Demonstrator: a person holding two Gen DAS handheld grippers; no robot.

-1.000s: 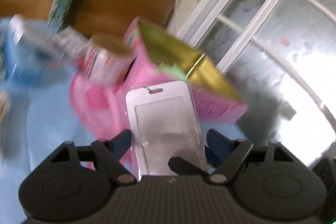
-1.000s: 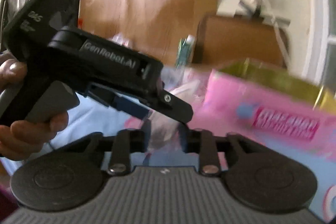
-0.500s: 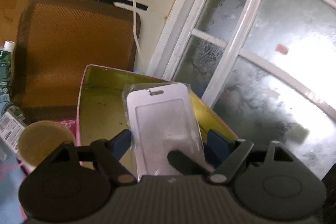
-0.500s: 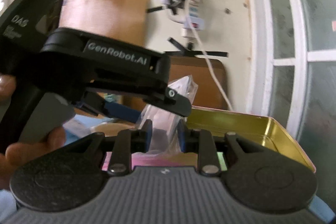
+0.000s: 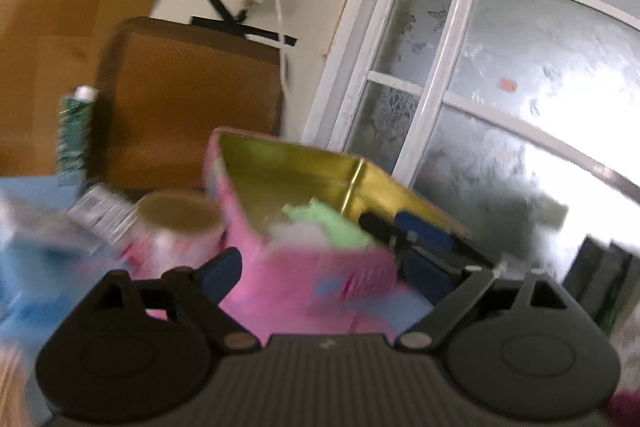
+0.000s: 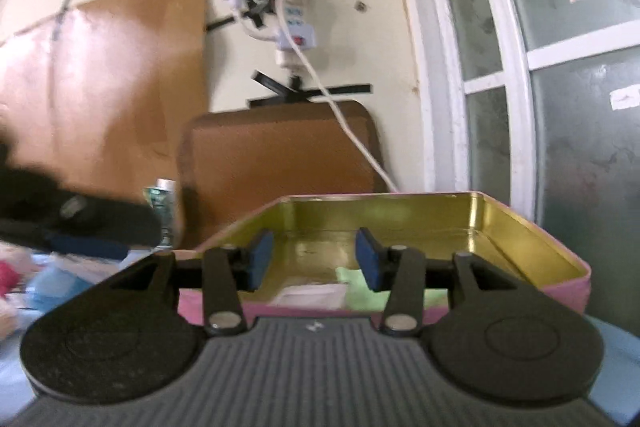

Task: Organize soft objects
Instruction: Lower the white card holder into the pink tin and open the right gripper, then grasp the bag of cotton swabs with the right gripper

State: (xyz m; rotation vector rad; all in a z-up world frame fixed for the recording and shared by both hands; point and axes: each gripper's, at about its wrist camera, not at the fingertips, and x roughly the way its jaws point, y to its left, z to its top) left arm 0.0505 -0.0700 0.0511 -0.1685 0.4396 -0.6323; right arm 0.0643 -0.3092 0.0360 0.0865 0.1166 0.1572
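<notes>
Left gripper [image 5: 320,269]: fingers wide and opening, nothing gripped. Ahead stands the pink tin [image 6: 560,247], gold-lined, lid off, on the blue table [image 6: 612,343]; in the right wrist view its long axis runs left to right. Inside lie a clear flat packet [image 6: 310,295] and green cloth [image 6: 350,277]. Right gripper [image 6: 314,259]: fingers opening, empty, at the tin's near wall.

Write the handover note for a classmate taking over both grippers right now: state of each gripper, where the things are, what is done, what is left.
Left gripper: fingers opening, nothing between them, in front of the pink tin.
Right gripper: fingers opening, empty, at the tin's near edge.
Things: the tin stands open, gold inside; a green cloth and a clear-wrapped white packet lie in it.
Done: packet is in the tin.
Left: other items sit on the blue table left of the tin, including a paper cup; they are too blurred to tell which are soft. Check, then probably box the soft ones.
</notes>
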